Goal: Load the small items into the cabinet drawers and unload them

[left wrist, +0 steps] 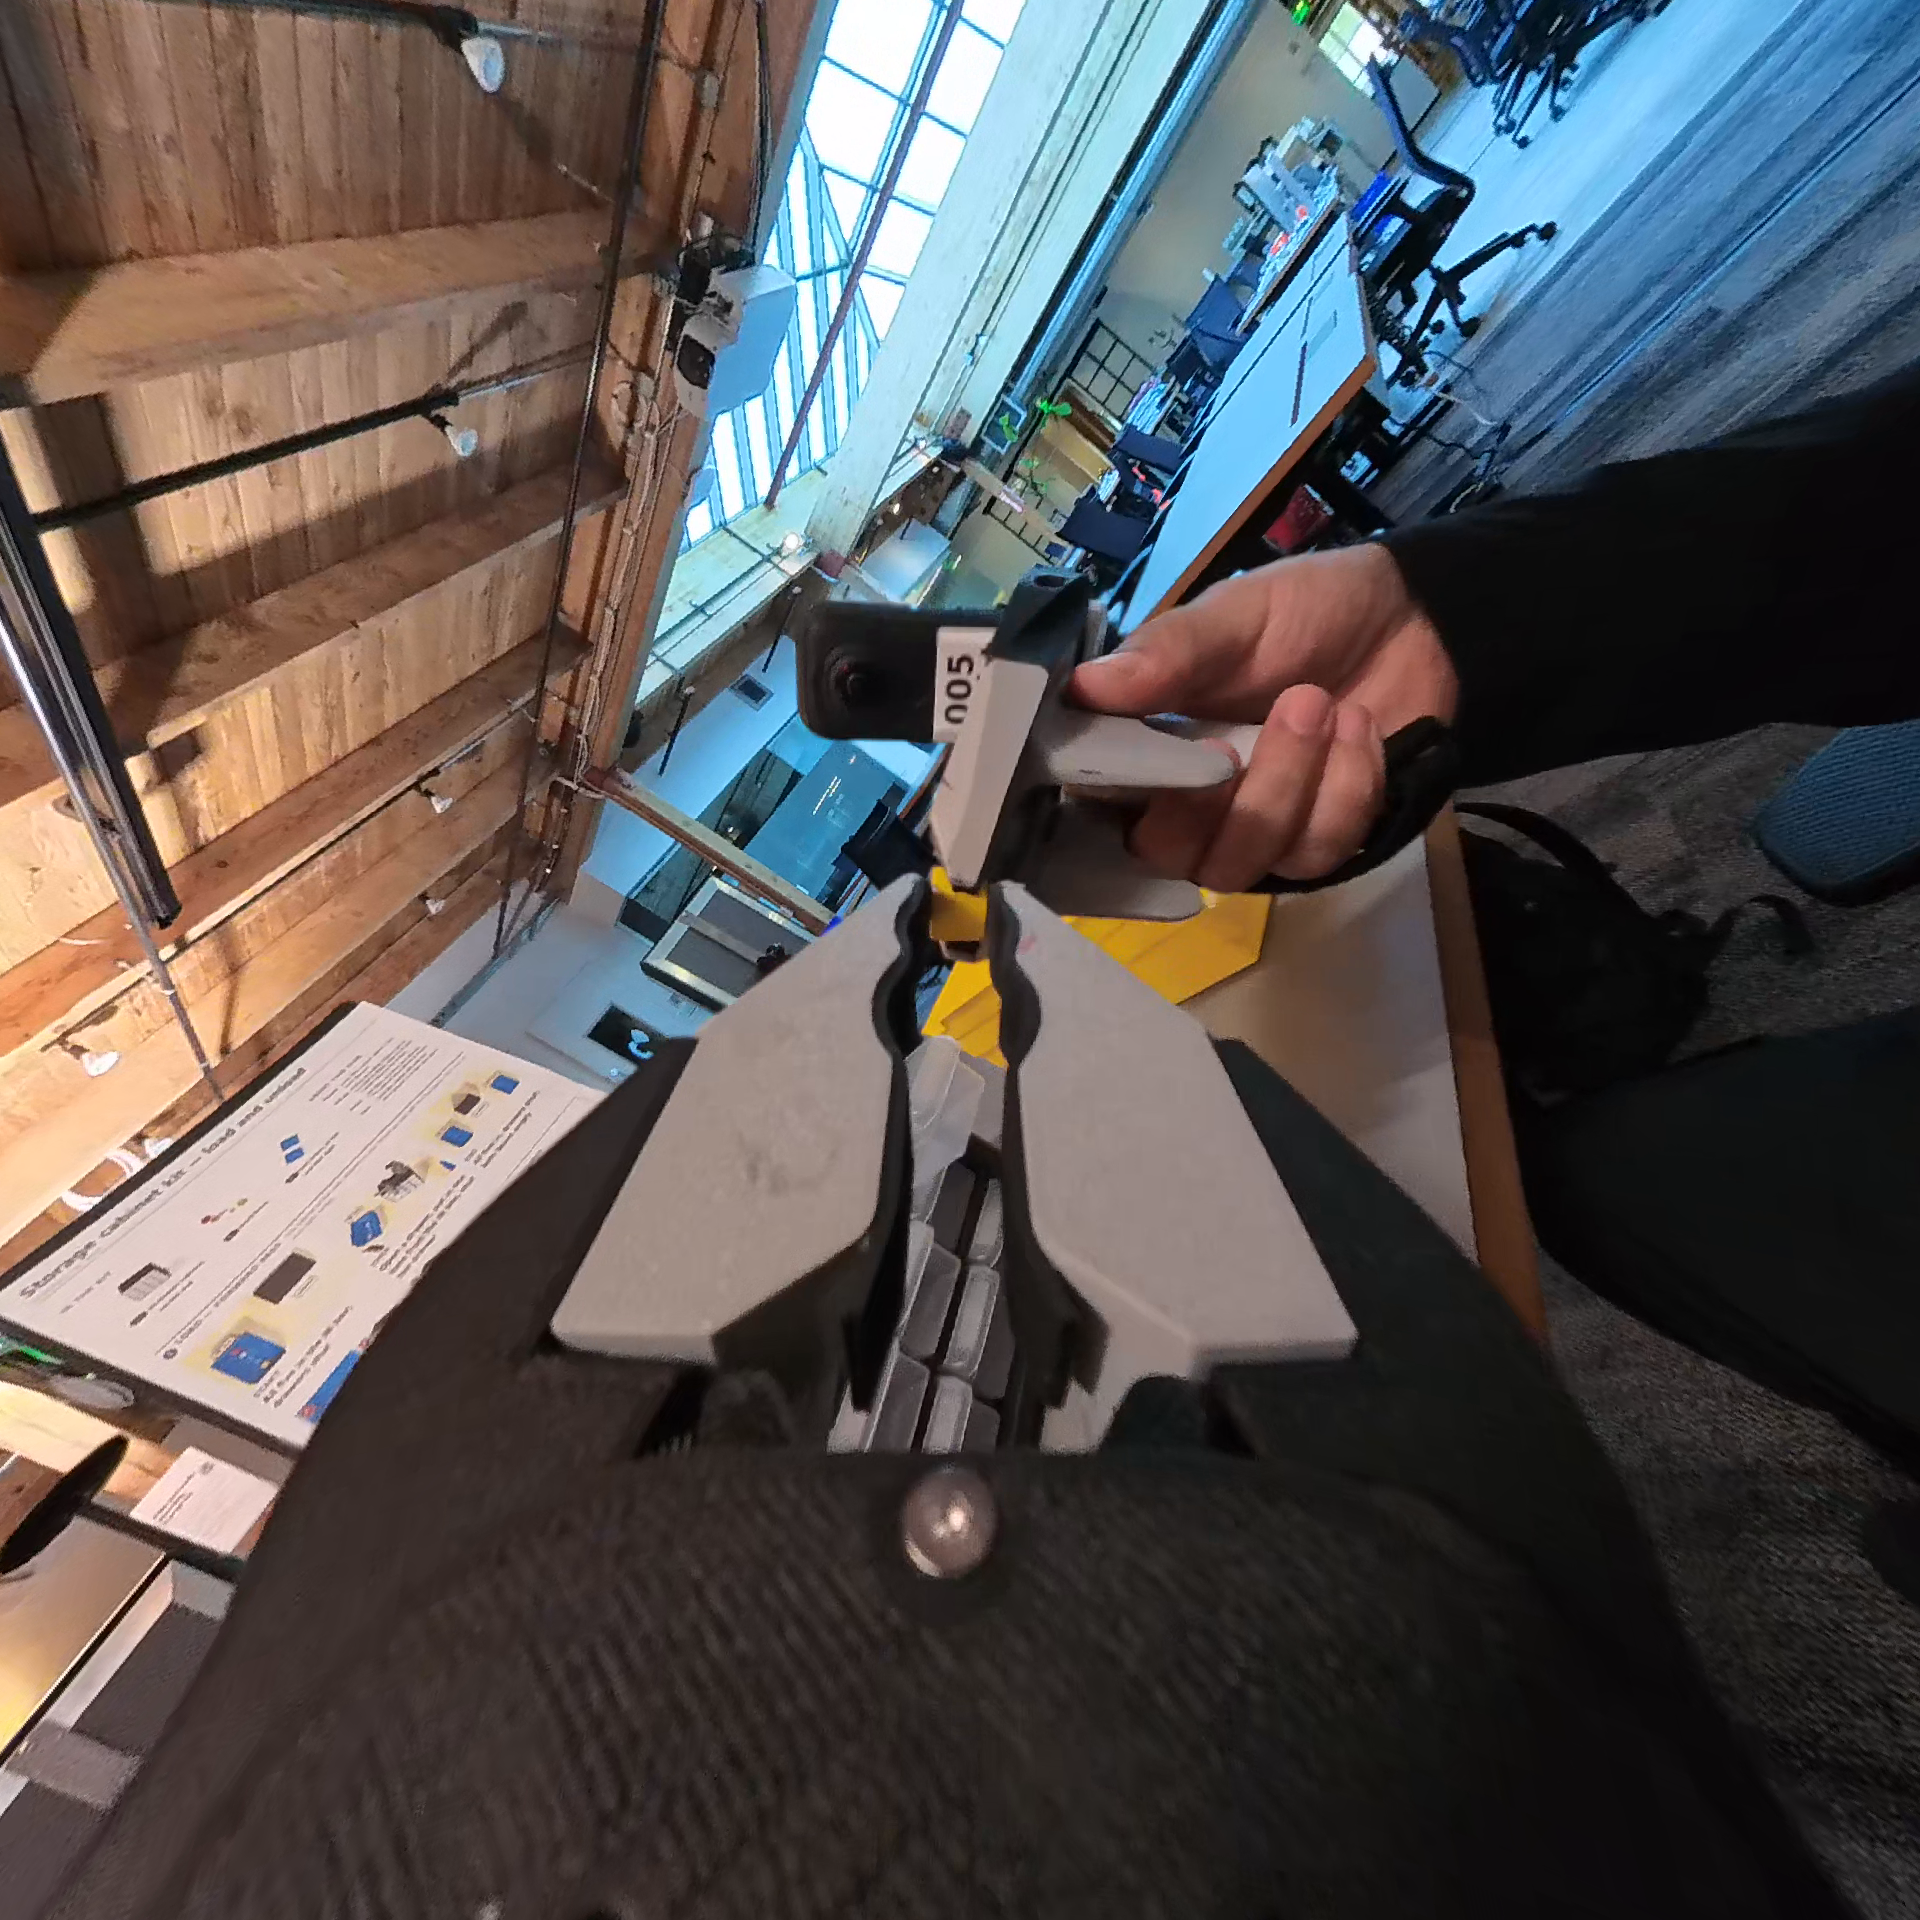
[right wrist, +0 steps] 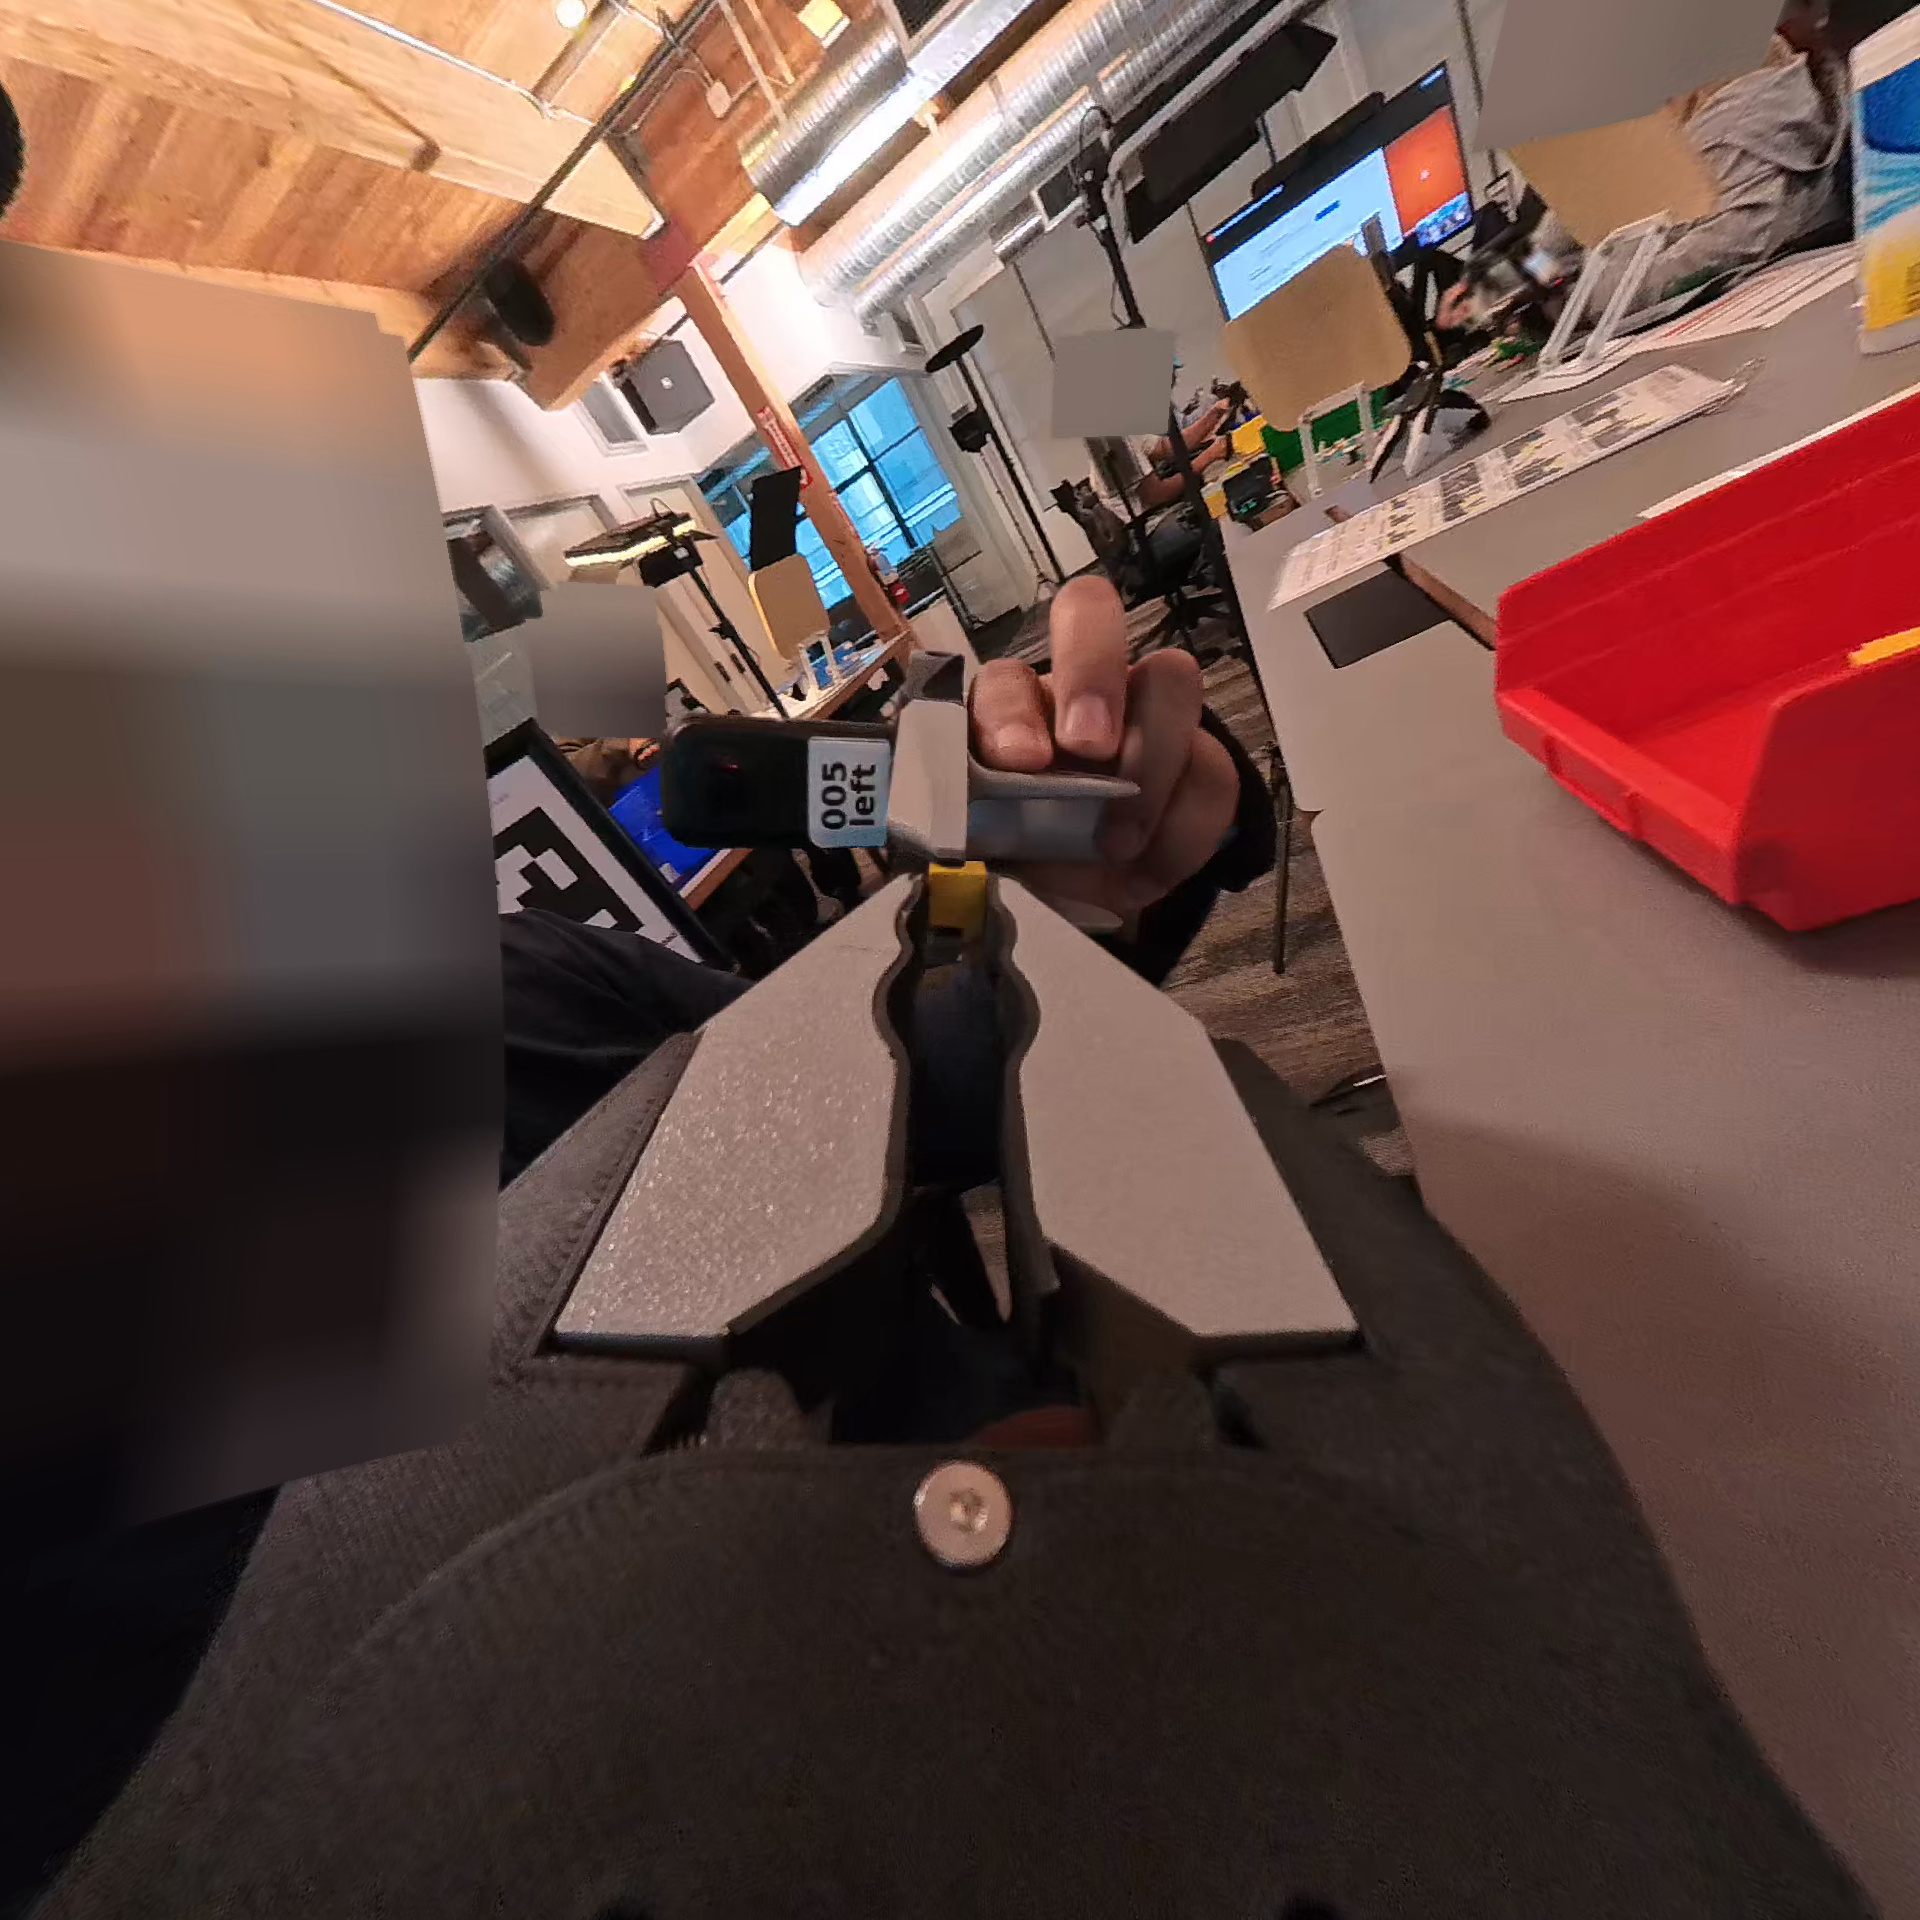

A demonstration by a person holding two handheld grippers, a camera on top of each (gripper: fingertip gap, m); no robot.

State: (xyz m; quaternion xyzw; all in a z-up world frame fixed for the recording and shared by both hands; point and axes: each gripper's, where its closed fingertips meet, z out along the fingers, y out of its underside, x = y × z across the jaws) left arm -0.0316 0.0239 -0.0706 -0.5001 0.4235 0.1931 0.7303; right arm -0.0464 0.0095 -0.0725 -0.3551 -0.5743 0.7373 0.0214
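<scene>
A small yellow block (left wrist: 954, 916) sits between the fingertips of my left gripper (left wrist: 956, 920), and both pads press on its sides. In the right wrist view the same yellow block (right wrist: 956, 894) sits pinched between the tips of my right gripper (right wrist: 956, 906). The two grippers meet tip to tip in the air. The right gripper (left wrist: 997, 769) shows edge-on in a person's hand just above my left tips. The left gripper (right wrist: 935, 795) shows the same way in the right wrist view. The cabinet's small clear drawers (left wrist: 951, 1299) show below, between my left fingers.
A yellow bin (left wrist: 1174, 961) lies on the pale table (left wrist: 1351, 1049) behind the grippers. A red bin (right wrist: 1714, 707) sits on the grey table (right wrist: 1558, 1039) at the right. An instruction sheet (left wrist: 270, 1195) stands at the left. A person's dark-sleeved arm (left wrist: 1662, 623) reaches in. The grippers are tip to tip, or close to it.
</scene>
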